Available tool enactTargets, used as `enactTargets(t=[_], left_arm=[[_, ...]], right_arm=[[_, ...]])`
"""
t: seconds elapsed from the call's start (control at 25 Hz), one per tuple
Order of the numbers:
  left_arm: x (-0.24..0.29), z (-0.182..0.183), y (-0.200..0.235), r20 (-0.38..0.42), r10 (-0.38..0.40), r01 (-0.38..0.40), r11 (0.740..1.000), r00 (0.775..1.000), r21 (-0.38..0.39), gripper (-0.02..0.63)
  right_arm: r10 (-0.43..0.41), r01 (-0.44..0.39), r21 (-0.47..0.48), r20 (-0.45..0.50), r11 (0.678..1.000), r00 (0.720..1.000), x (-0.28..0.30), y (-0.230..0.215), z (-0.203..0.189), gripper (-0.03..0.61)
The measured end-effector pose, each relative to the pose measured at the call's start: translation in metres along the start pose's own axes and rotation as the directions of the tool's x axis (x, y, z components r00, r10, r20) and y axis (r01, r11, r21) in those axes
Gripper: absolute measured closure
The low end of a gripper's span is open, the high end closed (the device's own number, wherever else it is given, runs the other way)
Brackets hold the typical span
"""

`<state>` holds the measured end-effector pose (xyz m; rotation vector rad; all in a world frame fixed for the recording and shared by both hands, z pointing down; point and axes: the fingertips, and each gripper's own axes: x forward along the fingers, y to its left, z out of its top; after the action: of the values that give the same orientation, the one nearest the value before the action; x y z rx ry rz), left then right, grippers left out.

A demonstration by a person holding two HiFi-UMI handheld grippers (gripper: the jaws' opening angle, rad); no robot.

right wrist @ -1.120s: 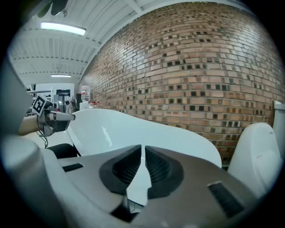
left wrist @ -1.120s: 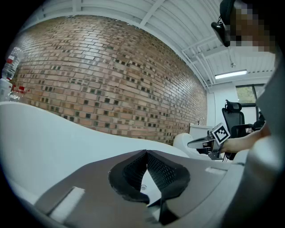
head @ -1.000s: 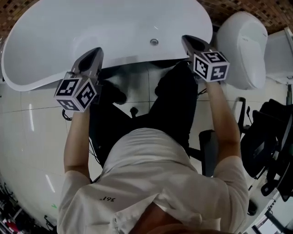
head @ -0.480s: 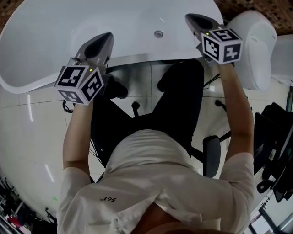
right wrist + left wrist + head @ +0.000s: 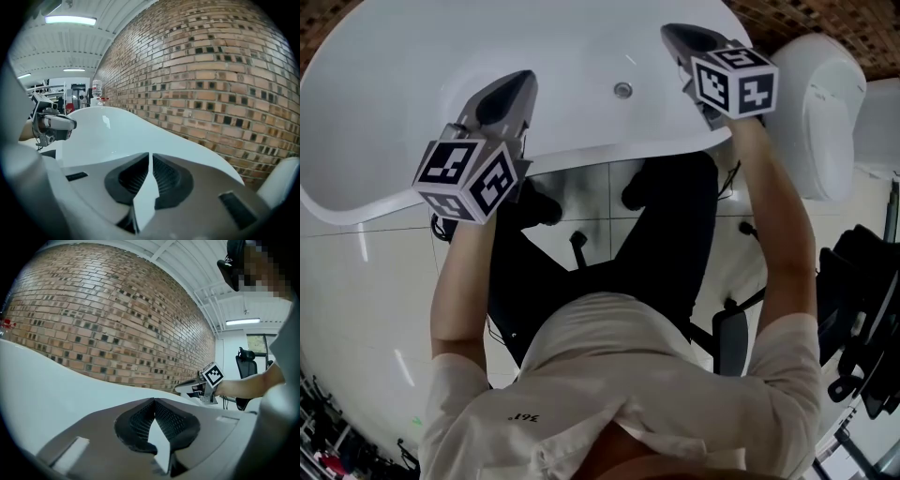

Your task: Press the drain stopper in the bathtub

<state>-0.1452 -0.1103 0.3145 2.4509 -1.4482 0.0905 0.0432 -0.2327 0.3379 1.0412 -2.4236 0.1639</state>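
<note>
The white bathtub (image 5: pixel 581 145) fills the top of the head view. A small round metal drain fitting (image 5: pixel 622 90) sits on its inner wall, just beyond the near rim. My left gripper (image 5: pixel 508 91) hovers over the near rim, left of the fitting, with its jaws shut on nothing (image 5: pixel 153 401). My right gripper (image 5: pixel 677 36) is held over the tub to the fitting's right and slightly farther in, also shut and empty (image 5: pixel 150 157). Each gripper view looks across the tub rim at a brick wall and catches the other gripper. The fitting does not show in either of them.
A white toilet (image 5: pixel 825 103) stands right of the tub. Black office chairs (image 5: pixel 862 309) are at the right edge. Cables (image 5: pixel 574 230) lie on the tiled floor by the person's feet. A bottle (image 5: pixel 97 86) stands at the tub's far end.
Both grippers have moved forward from the tub's near edge to above the basin. The right one has shifted left, closer to the round fitting. Both jaws stay shut.
</note>
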Motion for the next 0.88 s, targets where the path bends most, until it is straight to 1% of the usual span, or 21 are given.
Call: enactTargets(t=[0.16,0.36,0.44,0.56,0.68,0.76,0.88], left_arm=[[0.006,0.017,-0.004,-0.001,-0.005,0.005,1.000,1.000,0.022,0.609],[0.012,0.055,0.000,0.038,0.005,-0.007,0.999,0.999,0.050,0.609],[0.018,0.060,-0.002,0.044,0.004,-0.007,0.999,0.999,0.050,0.609],[0.034,0.056,-0.001,0.029,-0.008,0.006,0.999,1.000,0.046,0.609],[0.050,0.049,0.003,0.010,-0.017,0.017,0.999,1.000,0.031,0.609],[0.058,0.037,0.006,-0.008,-0.009,0.010,1.000,1.000,0.014,0.609],[0.072,0.015,0.007,-0.044,-0.003,0.003,1.000,0.999,-0.016,0.609]], right_arm=[[-0.002,0.002,0.002,0.003,1.000,1.000,-0.002,-0.003,0.006,0.540],[-0.022,0.023,-0.040,0.043,0.999,0.999,-0.007,-0.012,0.038,0.540],[-0.031,0.033,-0.039,0.051,0.999,0.998,-0.004,-0.016,0.044,0.541],[-0.045,0.046,-0.024,0.043,0.999,0.998,0.012,-0.023,0.043,0.541],[-0.048,0.048,-0.022,0.010,0.999,0.999,0.036,-0.027,0.034,0.541],[-0.040,0.040,-0.014,-0.028,0.999,0.999,0.054,-0.027,0.018,0.541],[-0.031,0.033,0.014,-0.105,0.999,0.994,0.078,-0.032,-0.018,0.541]])
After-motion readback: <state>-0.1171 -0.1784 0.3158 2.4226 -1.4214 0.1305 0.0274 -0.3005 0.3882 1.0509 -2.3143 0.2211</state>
